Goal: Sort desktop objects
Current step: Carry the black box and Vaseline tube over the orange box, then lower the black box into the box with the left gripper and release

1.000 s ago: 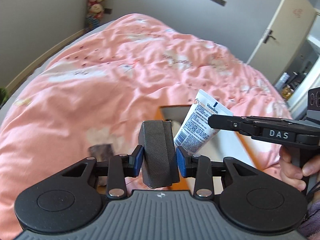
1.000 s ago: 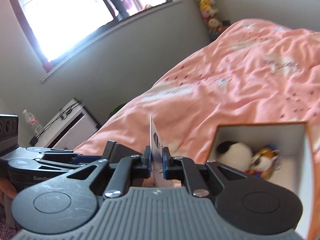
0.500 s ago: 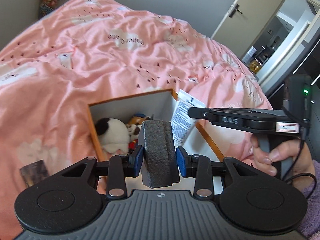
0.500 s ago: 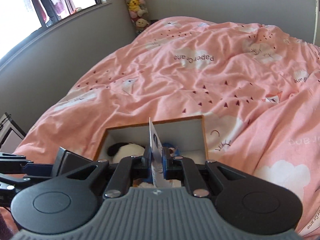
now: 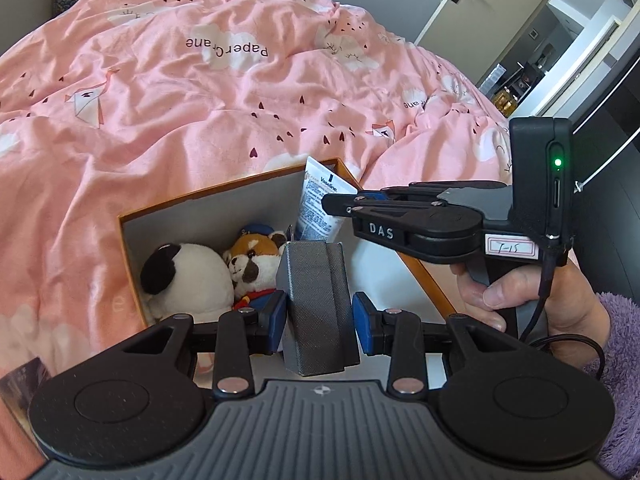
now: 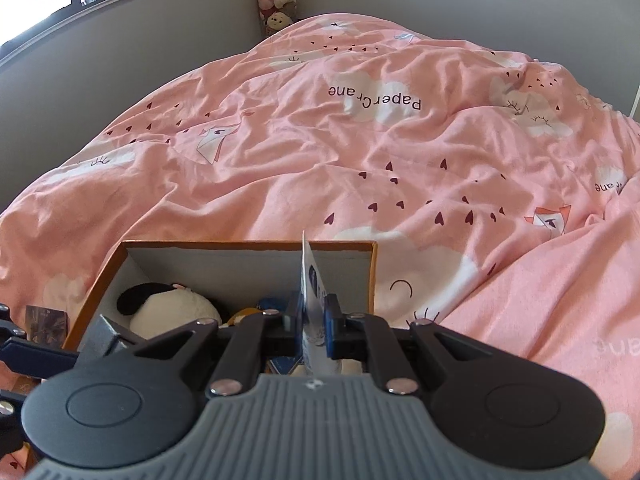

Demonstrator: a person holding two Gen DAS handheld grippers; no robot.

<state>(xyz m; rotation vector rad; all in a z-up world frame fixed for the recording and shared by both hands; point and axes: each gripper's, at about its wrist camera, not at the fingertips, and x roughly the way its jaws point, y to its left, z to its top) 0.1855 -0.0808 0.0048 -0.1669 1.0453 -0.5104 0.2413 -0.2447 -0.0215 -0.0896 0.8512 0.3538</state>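
Both claws hang over the open box (image 5: 224,196): left claw (image 5: 318,316) clamps an upright grey block (image 5: 316,304), right claw (image 6: 312,322) pinches the Vaseline tube (image 6: 310,280) upright.

Pink duvet (image 5: 200,92) with white clouds, dark hearts – orange-rimmed, grey-lined box (image 5: 224,200) – black-and-white plush panda (image 5: 188,280).

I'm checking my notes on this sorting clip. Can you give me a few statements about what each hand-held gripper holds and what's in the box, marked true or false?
1. The left hand-held gripper holds a grey block. True.
2. The right hand-held gripper is empty. False: it clamps a Vaseline tube.
3. The orange-edged box holds two plush toys. True.
4. The box stands on a wooden desk. False: it sits on a pink duvet.
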